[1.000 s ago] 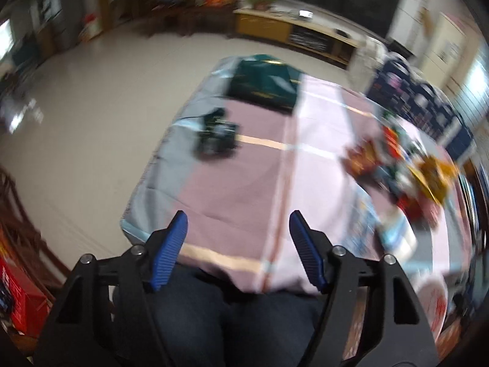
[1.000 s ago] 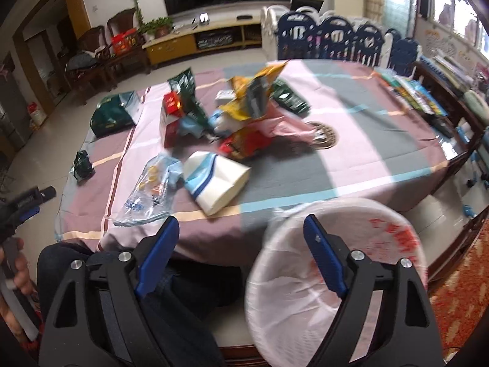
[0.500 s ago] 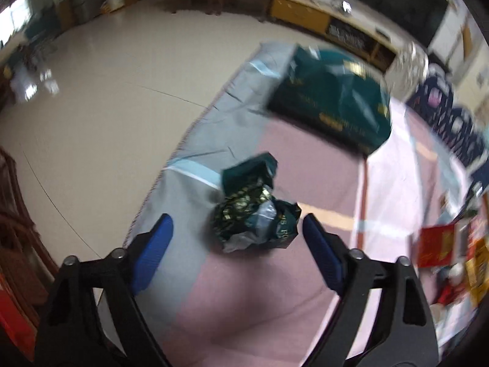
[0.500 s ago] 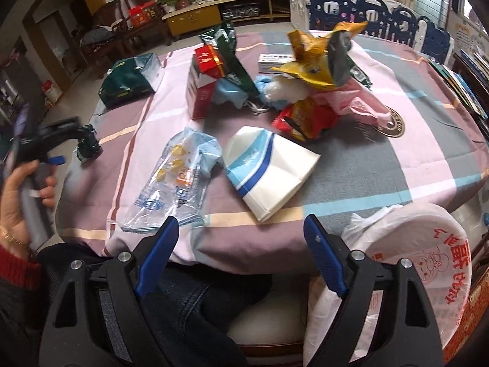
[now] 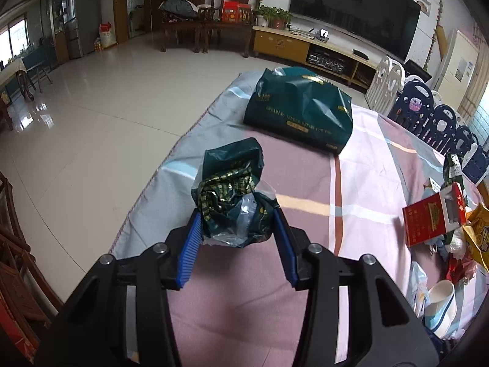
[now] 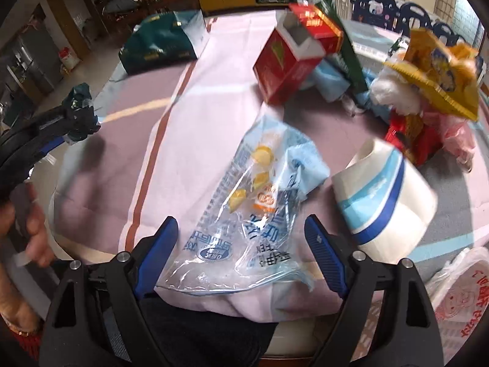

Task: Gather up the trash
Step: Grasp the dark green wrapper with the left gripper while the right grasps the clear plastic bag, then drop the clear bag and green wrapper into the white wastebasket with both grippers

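The left tool has its jaws partway in, and they have just been closing: the crumpled dark green wrapper sits between the blue pads, which press its two sides. That wrapper rests on the striped cloth of the tabletop, near the edge that faces the tiled floor. Farther along the same edge lies a larger dark green tissue pack, well apart from the tool.

The right tool stands wide, though its jaws have also just been drawing in. A clear plastic bag with blue print lies flat between its fingers at the near edge of the tabletop; the pads do not press on it, and a gap shows on both sides. Just beside the bag on the right lies a white paper cup with blue bands, tipped on its side. Beyond it a red carton with an open flap leans by a heap of yellow, red and pink wrappers. A white plastic bag with red print hangs at the lower right, below the tabletop edge. At the left of the right wrist view, a hand grips the handle of the left tool.
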Available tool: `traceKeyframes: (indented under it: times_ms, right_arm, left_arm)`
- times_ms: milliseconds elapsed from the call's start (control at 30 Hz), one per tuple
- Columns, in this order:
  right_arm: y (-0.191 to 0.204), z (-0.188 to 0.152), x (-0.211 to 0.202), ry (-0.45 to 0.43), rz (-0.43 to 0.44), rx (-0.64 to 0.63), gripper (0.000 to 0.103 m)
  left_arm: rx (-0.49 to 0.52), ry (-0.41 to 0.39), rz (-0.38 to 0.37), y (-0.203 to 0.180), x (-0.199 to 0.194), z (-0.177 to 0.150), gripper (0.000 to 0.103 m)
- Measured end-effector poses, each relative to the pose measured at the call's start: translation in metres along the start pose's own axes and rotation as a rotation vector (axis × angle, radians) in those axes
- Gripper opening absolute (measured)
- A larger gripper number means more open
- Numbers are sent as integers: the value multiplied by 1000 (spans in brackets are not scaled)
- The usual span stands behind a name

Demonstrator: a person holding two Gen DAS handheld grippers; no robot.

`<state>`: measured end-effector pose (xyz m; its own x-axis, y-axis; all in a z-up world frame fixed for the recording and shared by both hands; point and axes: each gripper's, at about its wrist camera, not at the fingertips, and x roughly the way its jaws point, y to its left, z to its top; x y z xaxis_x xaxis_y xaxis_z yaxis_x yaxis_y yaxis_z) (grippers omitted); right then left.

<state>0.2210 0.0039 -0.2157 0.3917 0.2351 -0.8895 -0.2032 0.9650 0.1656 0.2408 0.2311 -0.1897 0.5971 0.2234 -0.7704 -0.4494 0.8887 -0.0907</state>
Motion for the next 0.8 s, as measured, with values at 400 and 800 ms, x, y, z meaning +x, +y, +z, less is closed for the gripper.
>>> traceKeyframes:
  times_ms: [400,800]
  right_arm:
    - [-30,-9,-68,-133,131,88,18]
    - [-128,-86,-193,-258,-99,133,18]
  left_arm:
    - [66,-73,36,-11,-36,-19,47]
    - [252,-70,-355,-104,-169,-76,47]
